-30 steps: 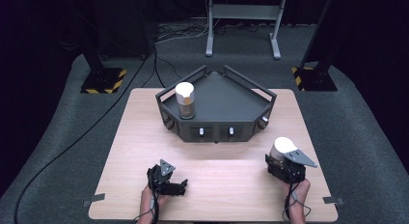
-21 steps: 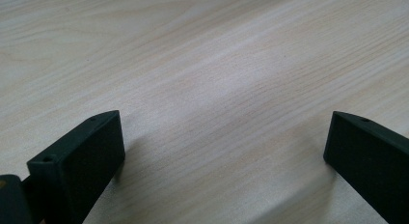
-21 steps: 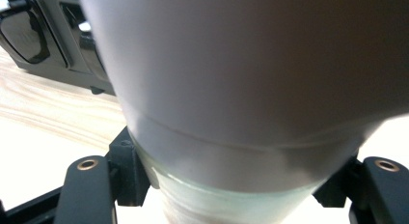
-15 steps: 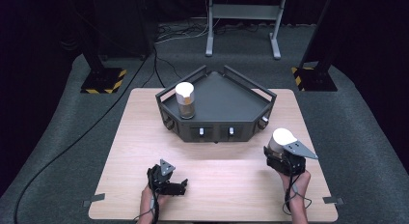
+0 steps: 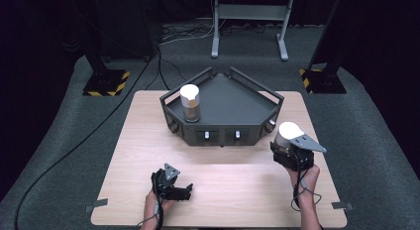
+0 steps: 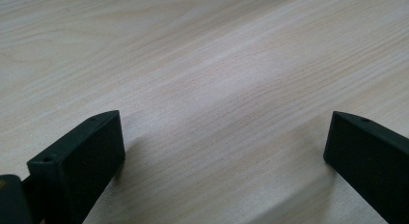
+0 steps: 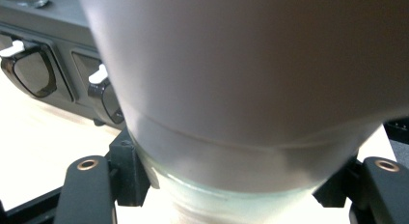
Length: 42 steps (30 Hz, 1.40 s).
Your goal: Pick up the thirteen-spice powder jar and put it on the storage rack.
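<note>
Gripping a white-lidded jar (image 5: 287, 136), the right gripper (image 5: 292, 155) sits at about four o'clock on the wooden table (image 5: 237, 185), just off the tray's front right corner; its grey plate juts toward three o'clock. From above, the jar looks like a pale disc, whereas the right gripper view shows its white cap (image 7: 241, 64) and glassy lower body (image 7: 217, 185) wedged between the black jaws, with the tray's latches (image 7: 101, 74) at ten o'clock. A second jar (image 5: 189, 102) stands upright in the dark angular tray (image 5: 237, 106), toward its nine o'clock side. Resting at seven o'clock, the left gripper (image 5: 171, 183) is released: its own view shows jaws spread wide over bare wood (image 6: 217, 89)
</note>
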### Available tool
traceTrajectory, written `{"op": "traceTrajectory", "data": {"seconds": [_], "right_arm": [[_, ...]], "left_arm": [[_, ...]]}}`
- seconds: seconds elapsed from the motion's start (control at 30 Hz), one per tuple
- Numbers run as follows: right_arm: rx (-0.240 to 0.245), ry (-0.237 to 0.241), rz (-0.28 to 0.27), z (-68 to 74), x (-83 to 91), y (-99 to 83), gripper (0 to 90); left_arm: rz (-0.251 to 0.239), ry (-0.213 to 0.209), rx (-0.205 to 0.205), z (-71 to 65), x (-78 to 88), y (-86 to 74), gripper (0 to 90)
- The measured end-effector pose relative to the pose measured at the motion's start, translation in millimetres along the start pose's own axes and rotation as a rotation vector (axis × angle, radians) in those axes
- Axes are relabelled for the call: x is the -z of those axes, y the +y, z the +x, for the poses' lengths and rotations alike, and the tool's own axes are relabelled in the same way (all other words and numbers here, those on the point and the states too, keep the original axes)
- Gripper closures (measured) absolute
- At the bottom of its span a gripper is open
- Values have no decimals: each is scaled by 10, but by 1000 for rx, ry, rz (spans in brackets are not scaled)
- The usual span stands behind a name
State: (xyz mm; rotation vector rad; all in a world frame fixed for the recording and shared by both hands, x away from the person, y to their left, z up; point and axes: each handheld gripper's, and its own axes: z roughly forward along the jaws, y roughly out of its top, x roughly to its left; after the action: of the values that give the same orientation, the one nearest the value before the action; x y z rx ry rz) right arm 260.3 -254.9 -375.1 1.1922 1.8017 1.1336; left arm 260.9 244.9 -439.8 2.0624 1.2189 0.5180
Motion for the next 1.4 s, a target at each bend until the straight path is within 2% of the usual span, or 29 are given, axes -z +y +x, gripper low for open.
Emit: {"op": "traceTrajectory", "data": {"seconds": [0.43, 0.97, 1.4], "right_arm": [[12, 26, -10, -62, -70, 215, 308], [47, 49, -10, -69, -222, 488, 308], [62, 68, 2, -33, -400, 633, 308]], "left_arm": [[0, 0, 0, 0, 0, 0, 4], [1, 0, 1, -1, 1, 1, 4], [0, 0, 0, 0, 0, -1, 4]]}}
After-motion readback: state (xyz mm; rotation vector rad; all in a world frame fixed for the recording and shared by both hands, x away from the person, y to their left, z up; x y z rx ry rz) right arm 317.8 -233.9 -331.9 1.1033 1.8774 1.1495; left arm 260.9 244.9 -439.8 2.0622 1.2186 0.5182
